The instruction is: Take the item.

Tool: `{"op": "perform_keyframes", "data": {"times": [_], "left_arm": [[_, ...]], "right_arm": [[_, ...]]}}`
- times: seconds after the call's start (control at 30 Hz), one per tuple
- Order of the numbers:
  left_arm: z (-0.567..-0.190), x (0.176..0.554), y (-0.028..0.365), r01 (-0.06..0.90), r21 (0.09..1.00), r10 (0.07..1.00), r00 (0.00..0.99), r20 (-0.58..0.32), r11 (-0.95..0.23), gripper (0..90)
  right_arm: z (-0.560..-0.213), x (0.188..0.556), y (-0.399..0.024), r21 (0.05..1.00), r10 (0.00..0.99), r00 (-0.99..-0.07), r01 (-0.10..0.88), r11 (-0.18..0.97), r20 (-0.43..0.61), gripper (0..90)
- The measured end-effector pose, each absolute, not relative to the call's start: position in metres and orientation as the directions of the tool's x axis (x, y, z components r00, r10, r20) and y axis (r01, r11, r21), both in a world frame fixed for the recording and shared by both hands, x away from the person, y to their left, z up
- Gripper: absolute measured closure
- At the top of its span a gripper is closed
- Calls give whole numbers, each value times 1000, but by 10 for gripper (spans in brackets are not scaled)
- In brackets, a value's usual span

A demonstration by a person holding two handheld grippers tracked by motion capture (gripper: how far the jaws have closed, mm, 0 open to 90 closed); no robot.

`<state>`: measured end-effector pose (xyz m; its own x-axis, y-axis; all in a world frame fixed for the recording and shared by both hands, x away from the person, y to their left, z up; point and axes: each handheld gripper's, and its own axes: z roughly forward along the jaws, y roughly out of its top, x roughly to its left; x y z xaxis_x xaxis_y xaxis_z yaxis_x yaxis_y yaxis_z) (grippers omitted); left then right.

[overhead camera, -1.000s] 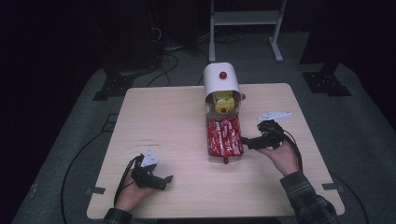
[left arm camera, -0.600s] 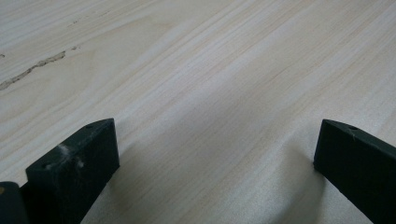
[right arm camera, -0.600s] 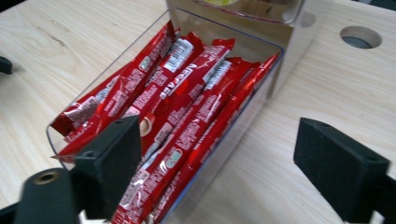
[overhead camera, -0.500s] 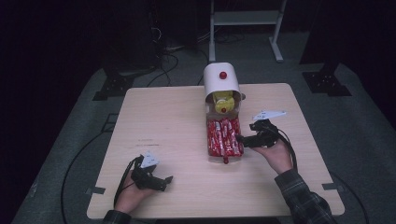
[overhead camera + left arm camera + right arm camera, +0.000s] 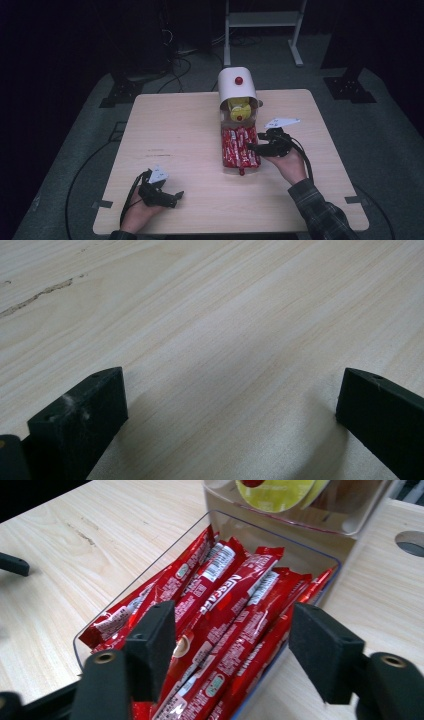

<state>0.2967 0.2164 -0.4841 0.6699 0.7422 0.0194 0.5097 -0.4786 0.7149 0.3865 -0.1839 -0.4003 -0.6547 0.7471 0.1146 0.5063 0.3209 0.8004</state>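
High view: white dispenser (image 5: 237, 86) backs sachet tray (image 5: 239, 169).

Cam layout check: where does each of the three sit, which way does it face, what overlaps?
High view: above the person's side, looking forward and down on the table; both hands, left gripper, right gripper.
Left gripper view: rides that gripper, faces bare tabletop between wide-apart jaws.
Right gripper view: rides that gripper, faces the tray of red sachets; jaws just closing around them.
Shared: high and right views both show tray and sachets.

Red coffee sachets (image 5: 220, 625) lie packed lengthwise in a clear tray (image 5: 280, 540).
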Motion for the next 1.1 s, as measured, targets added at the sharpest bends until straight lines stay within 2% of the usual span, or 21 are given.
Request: {"op": "perform_keyframes", "data": {"times": [0.43, 0.8, 1.0, 1.1], "left_arm": [[-484, 295, 217, 511, 715, 745, 667, 20, -478, 0], [-484, 295, 217, 511, 714, 744, 668, 21, -479, 0], [-484, 295, 217, 511, 714, 744, 668, 20, -479, 0], [-484, 295, 217, 511, 714, 744, 668, 20, -479, 0]], "right_arm": [[-412, 385, -168, 791, 713, -691, 499, 354, 116, 527], [-420, 387, -160, 783, 714, -693, 498, 373, 101, 631], [-425, 384, -153, 784, 732, -678, 488, 384, 63, 673], [-425, 383, -151, 780, 740, -672, 483, 398, 38, 727]]}}
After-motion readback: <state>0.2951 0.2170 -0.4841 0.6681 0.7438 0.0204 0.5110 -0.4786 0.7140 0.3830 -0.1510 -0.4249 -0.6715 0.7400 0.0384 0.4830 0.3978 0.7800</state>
